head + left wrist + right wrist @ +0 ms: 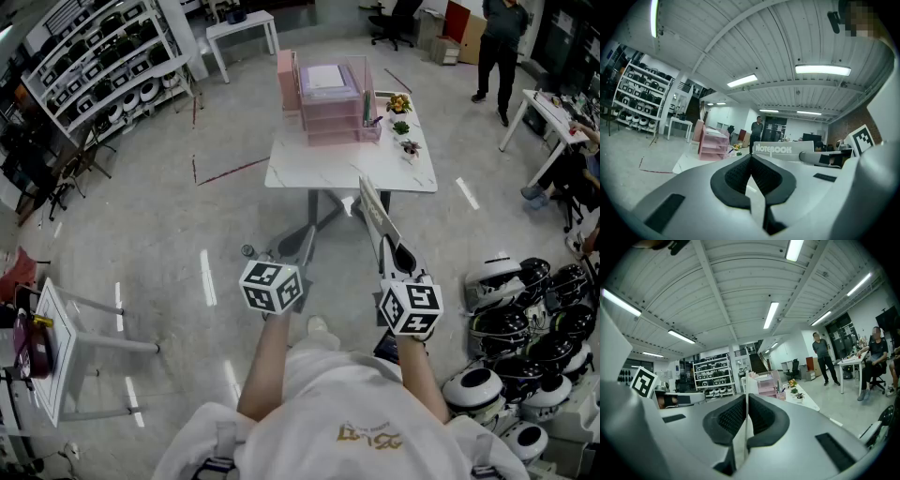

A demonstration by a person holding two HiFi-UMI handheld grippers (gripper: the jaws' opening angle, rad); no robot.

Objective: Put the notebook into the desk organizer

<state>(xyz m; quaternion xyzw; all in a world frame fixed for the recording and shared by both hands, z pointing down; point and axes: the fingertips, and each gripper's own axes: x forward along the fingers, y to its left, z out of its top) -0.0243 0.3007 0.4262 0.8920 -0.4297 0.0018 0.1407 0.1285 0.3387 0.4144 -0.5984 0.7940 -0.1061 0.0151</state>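
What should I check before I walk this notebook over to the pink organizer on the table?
1. Grip on the notebook: ok. The right gripper is shut on its edge.
2. Left gripper: ok. Its jaws are together with nothing between them.
3. Reach to the desk organizer: not ok. It stands on the table, well ahead of both grippers.
4. Free slot: cannot tell. The top tray holds paper, and the lower tiers do not show clearly.
5. Small potted plants: ok. They stand on the table to the organizer's right in the head view, apart from it.
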